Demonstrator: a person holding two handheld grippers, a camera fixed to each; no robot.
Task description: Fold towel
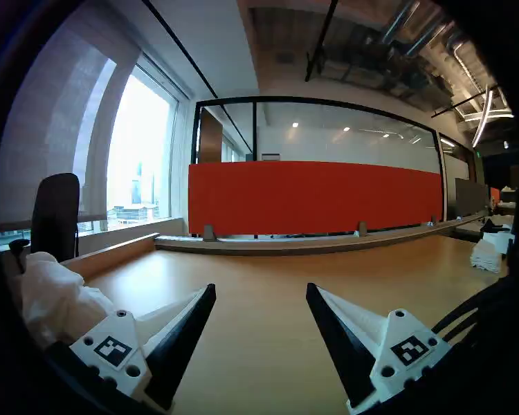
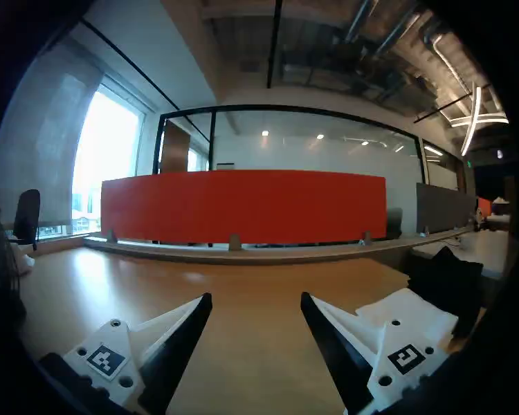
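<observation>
In the left gripper view a crumpled white towel [image 1: 52, 297] lies in a heap at the left edge of the wooden desk [image 1: 294, 277]. My left gripper [image 1: 261, 290] hovers low over the desk to the right of that heap, open, with nothing between its fingers. A stack of folded white towels [image 1: 486, 253] sits at the far right of the same desk. In the right gripper view my right gripper [image 2: 256, 299] is open too, over bare wood [image 2: 246, 290]. A folded white towel [image 2: 412, 310] lies just behind its right finger. A small bit of white cloth [image 2: 23, 261] shows at the far left.
A red partition [image 1: 315, 197] [image 2: 242, 207] runs along the back of the desk. A black office chair [image 1: 55, 218] stands by the window at left. A dark object [image 2: 448, 283] sits at the desk's right end, beside the folded towel.
</observation>
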